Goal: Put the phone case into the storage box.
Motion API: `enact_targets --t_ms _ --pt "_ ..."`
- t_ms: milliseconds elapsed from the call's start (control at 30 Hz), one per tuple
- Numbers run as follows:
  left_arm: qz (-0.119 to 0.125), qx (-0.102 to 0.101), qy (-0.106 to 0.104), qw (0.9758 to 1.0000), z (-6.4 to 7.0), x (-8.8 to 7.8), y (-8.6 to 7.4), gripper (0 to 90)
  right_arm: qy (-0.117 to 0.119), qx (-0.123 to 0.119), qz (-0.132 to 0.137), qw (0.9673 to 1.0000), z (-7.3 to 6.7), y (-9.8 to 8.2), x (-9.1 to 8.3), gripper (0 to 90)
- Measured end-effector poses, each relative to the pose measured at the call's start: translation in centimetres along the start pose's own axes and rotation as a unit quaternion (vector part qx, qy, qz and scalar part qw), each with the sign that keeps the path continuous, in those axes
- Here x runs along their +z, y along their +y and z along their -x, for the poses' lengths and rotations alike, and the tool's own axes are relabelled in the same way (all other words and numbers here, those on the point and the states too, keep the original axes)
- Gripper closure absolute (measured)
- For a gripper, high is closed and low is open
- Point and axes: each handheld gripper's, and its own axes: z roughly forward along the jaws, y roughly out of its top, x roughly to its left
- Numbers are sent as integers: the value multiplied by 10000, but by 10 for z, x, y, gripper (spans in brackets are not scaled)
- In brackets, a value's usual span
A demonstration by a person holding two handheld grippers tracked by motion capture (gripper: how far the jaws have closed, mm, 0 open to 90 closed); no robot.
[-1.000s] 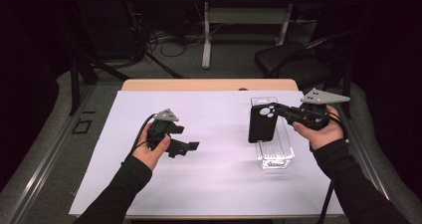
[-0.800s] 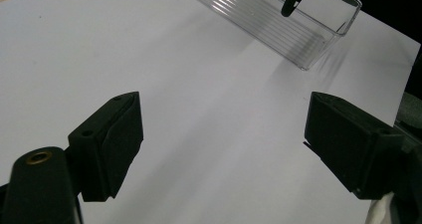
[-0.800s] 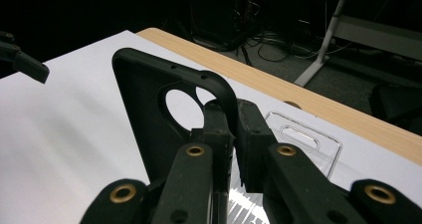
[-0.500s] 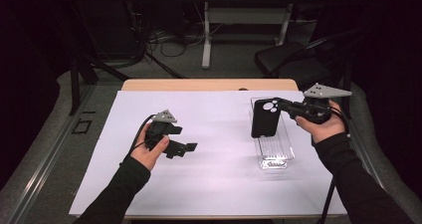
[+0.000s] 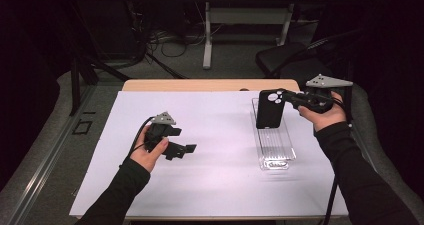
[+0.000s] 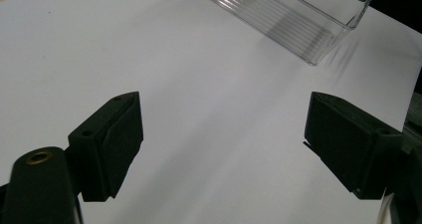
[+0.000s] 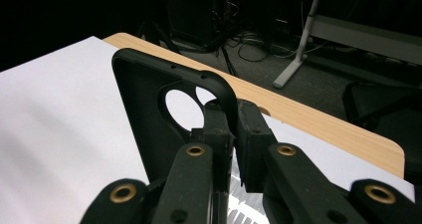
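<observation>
Since the earlier frame the right gripper (image 5: 286,99) has carried the phone case (image 5: 270,109) toward the far end of the tray (image 5: 274,152), away from the person. Its jaws are clenched on the case's top edge beside the round camera cutout — the case (image 7: 149,119) hangs upright from them, off the sheet and over the tray's far half. Whether its lower edge touches the tray I cannot tell.

Left gripper (image 5: 181,149) sits low over the white sheet (image 5: 215,135), jaws released and wide apart with nothing between them (image 6: 221,154), well apart from the case. In its view the tray (image 6: 298,20) lies ahead, near the sheet's edge.

Bare sheet stretches between the two grippers — plenty of room. At the far side a wooden table edge (image 5: 200,85) borders the sheet; the tray stands near the right edge.
</observation>
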Motion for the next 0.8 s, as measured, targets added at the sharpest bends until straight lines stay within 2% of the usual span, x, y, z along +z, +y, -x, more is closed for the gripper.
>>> enact_targets --t_ms 333,800 --pt "-17 6 64 10000 -2 2 -4 160 -144 45 -43 9999 18 1 19 854" --pt "-14 -43 81 10000 -5 0 -8 160 -230 60 24 9997 33 -8 41 854"
